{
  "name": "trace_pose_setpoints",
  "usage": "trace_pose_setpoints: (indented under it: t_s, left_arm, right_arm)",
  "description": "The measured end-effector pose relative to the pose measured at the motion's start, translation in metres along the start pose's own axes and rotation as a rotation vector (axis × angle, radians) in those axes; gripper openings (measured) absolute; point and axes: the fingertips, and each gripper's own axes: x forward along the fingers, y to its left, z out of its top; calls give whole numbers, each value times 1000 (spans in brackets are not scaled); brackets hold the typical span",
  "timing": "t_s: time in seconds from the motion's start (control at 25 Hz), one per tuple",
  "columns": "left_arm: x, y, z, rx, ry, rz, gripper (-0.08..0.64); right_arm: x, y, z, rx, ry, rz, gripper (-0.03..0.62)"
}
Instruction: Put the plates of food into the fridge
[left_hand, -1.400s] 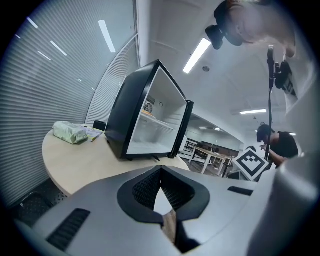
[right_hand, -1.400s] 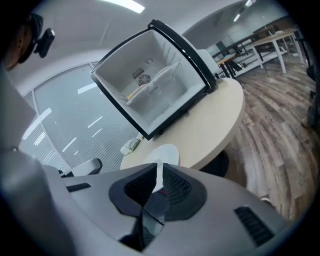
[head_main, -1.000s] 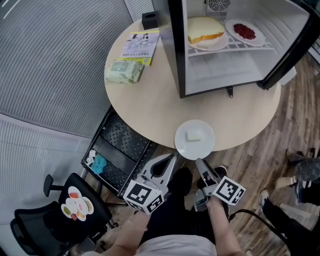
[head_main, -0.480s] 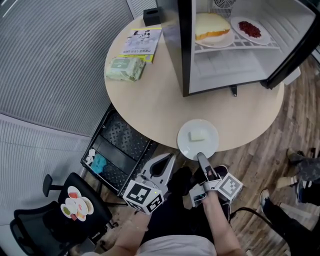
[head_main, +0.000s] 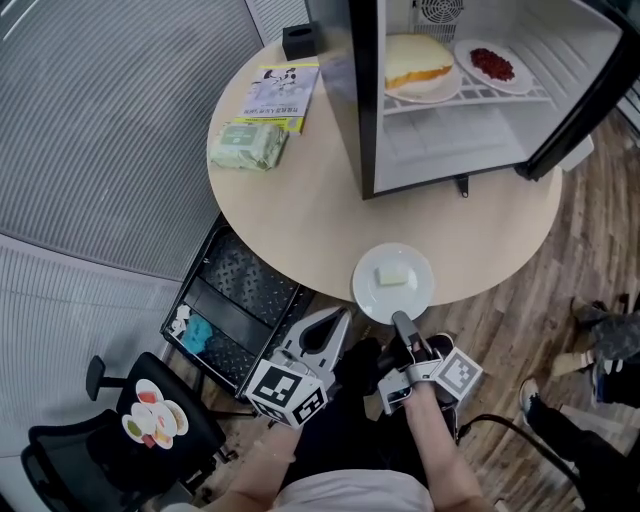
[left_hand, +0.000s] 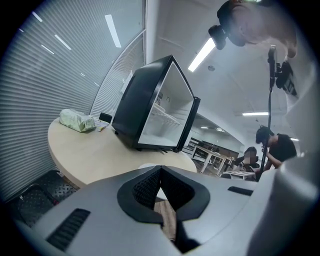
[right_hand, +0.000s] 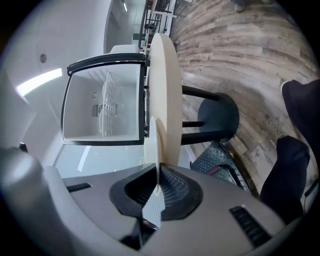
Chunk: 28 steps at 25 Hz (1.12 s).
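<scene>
The right gripper (head_main: 400, 322) reaches forward from the person's forearm at the near edge of the round table (head_main: 290, 200), its jaws pinched together on the near rim of the white plate (head_main: 416, 292); in the right gripper view the thin rim (right_hand: 151, 145) sits edge-on between the ribbed pads. The left gripper (head_main: 343, 313) hangs just left of it, below the table edge, angled toward the plate, its jaws closed tip to tip with nothing between them. On the far right of the table stands the open fridge (head_main: 470, 130), its wire shelf carrying a sandwich plate (head_main: 422, 70) and, to its right, a plate of red food (head_main: 492, 63). The tabletop between the white plate and the fridge mouth is bare. On the far left lie a green packet (head_main: 247, 143), a booklet (head_main: 283, 88) and a small black box (head_main: 300, 40). The white plate is round, sits at the table's near edge and holds one pale rectangular block (head_main: 391, 277) near its centre.
</scene>
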Motion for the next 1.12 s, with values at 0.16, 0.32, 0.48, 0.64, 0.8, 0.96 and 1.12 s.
trace_pose_setpoints:
  t_s: [0.16,0.32,0.48,0.64,0.8,0.96,1.12]
  left_arm:
    - [6,-5,3,5,3,-18,5]
    - [9,-10,6,7,5,-22,5]
    - [17,-21,13,15,3,-28,5]
    - [24,-32,25,17,-3,-24,3]
    - [34,-46,37,14,-8,-12,5]
    - [47,-57,49,12,-17,7,4]
    - [63,-68,55,9,-24,32,5]
  right_arm:
    - [1,3,2,16,14,16,18]
    - [0,11,3,15,28,35,18]
    - [-3,24,11,-12,43,43,18]
    - [-8,40,22,-28,47,51,18]
    - [-13,55,35,-55,72,45,18]
    - [-14,69,51,-40,90,51,18]
    - [-14,75,64,-51,129,37,18]
